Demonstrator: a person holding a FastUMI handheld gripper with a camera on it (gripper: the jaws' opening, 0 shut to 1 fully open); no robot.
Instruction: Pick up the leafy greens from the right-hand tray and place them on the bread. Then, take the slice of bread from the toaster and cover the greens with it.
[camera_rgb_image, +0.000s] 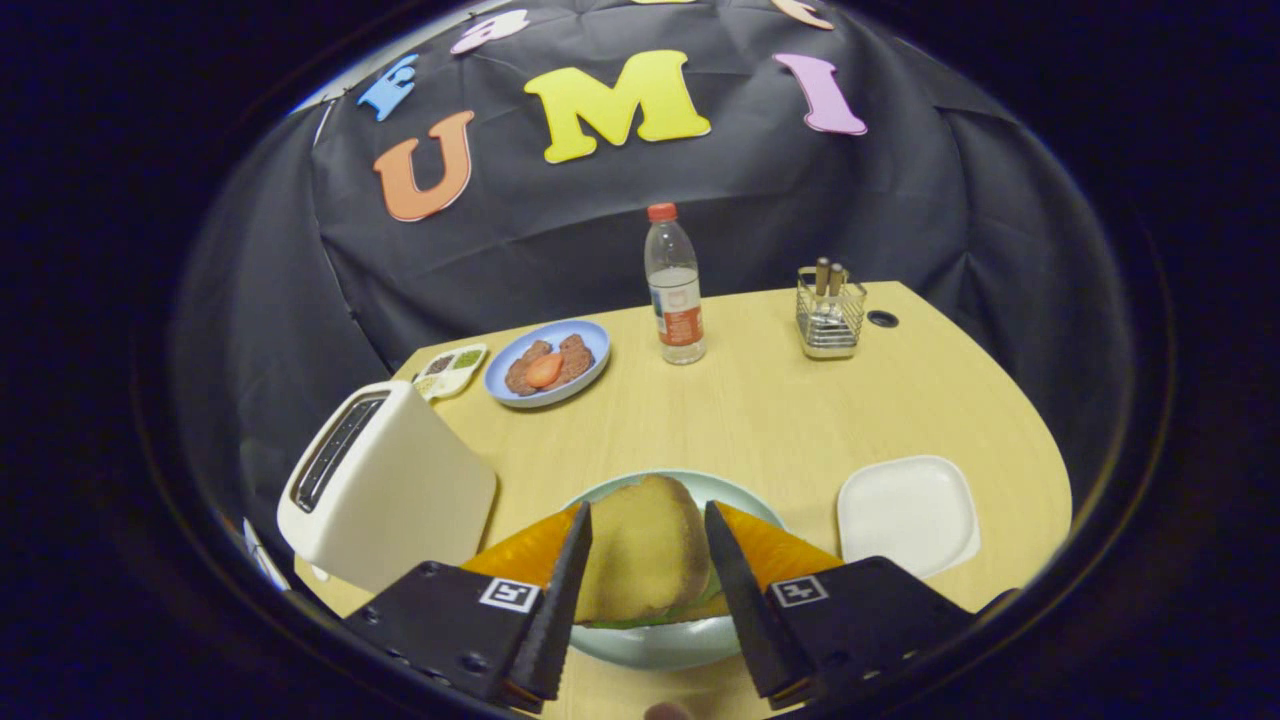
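A toasted bread slice (640, 545) lies flat on a pale green plate (660, 645), with a strip of leafy greens (640, 621) peeking out under its near edge. My gripper (648, 510) hovers over the plate, open, one finger along each side of the slice; whether they touch it I cannot tell. The white toaster (385, 490) stands just left of the plate, and I cannot see into its slots. The white square tray (908, 512) to the right of the plate holds nothing.
Toward the back of the wooden table (760, 410) are a blue plate (590, 345) with meat and a tomato slice, a small sauce dish (452, 368), a water bottle (674, 290) and a wire cutlery holder (829, 310).
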